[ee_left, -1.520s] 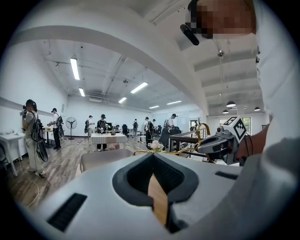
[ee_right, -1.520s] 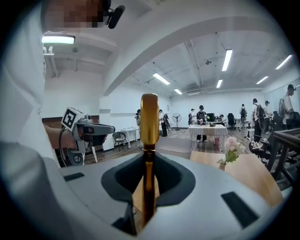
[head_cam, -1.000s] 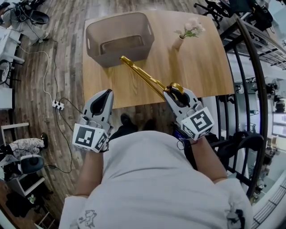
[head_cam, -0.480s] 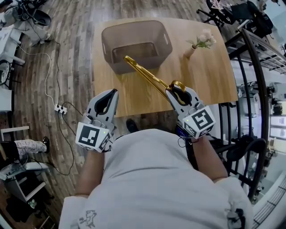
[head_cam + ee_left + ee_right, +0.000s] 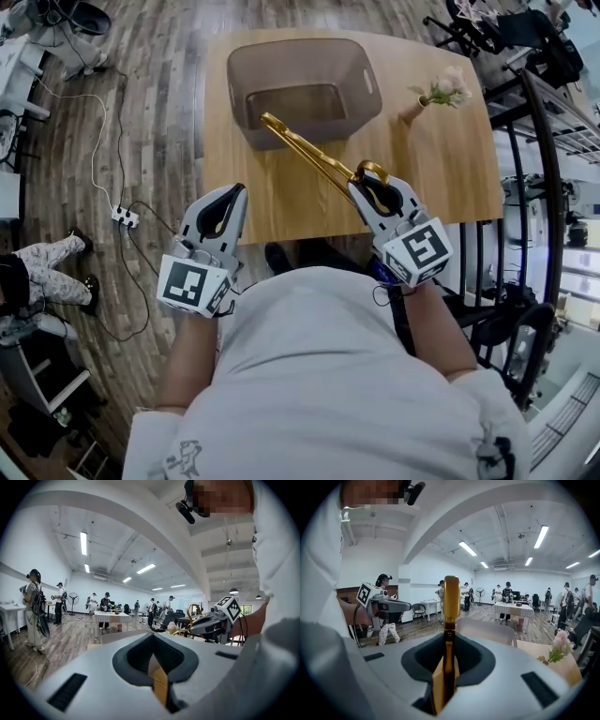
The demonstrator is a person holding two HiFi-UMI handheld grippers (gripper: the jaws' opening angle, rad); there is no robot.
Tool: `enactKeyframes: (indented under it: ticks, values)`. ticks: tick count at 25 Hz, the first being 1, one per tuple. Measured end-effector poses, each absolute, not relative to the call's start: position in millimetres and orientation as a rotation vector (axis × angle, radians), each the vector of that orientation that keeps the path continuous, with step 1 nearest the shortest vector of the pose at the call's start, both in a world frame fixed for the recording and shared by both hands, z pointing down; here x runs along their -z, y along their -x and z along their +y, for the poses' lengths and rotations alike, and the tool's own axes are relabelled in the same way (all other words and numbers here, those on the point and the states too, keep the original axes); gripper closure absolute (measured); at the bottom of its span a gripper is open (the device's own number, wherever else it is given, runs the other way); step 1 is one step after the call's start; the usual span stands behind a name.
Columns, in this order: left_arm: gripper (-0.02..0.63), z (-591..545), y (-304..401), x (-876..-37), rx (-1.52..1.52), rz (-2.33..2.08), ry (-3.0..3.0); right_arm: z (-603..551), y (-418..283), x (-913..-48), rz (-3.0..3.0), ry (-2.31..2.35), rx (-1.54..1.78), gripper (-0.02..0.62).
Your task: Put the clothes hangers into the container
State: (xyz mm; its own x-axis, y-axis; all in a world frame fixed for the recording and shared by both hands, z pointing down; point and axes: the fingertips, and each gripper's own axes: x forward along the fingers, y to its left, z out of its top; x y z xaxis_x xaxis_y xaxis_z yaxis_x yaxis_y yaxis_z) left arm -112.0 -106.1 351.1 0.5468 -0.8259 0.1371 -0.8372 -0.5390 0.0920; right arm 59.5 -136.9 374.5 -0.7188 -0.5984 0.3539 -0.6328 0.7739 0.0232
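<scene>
1. Gold hanger (image 5: 309, 155): clamped at its hook end in the right gripper (image 5: 373, 192). It runs far and leftward above the wooden table (image 5: 450, 169). Its far tip lies over the near rim of the container (image 5: 246, 75); contact cannot be judged.
2. Right gripper view: the jaws stand narrow, pads pressing on the hanger's gold shaft (image 5: 451, 597), which rises straight out of the right gripper (image 5: 449, 644).
3. Left gripper (image 5: 225, 202): jaws together, nothing held, at the table's near-left edge, well apart from the hanger.
4. Container: grey-brown, at the far centre of the table.
5. Vase (image 5: 412, 111) with a pink flower (image 5: 448, 86): right of the container, apart from the hanger.
6. Surroundings: power strip (image 5: 125, 217) on the floor at left; black railing (image 5: 548, 187) at right.
</scene>
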Motion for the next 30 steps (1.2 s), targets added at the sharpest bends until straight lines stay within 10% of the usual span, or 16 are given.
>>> enactKeyframes:
  ticks: [30]
  values:
    - [0.600,-233,110,-375,-0.166,-1.532,-2.485,-340,-2,-382,-2.579,-0.620,-0.038,0.525]
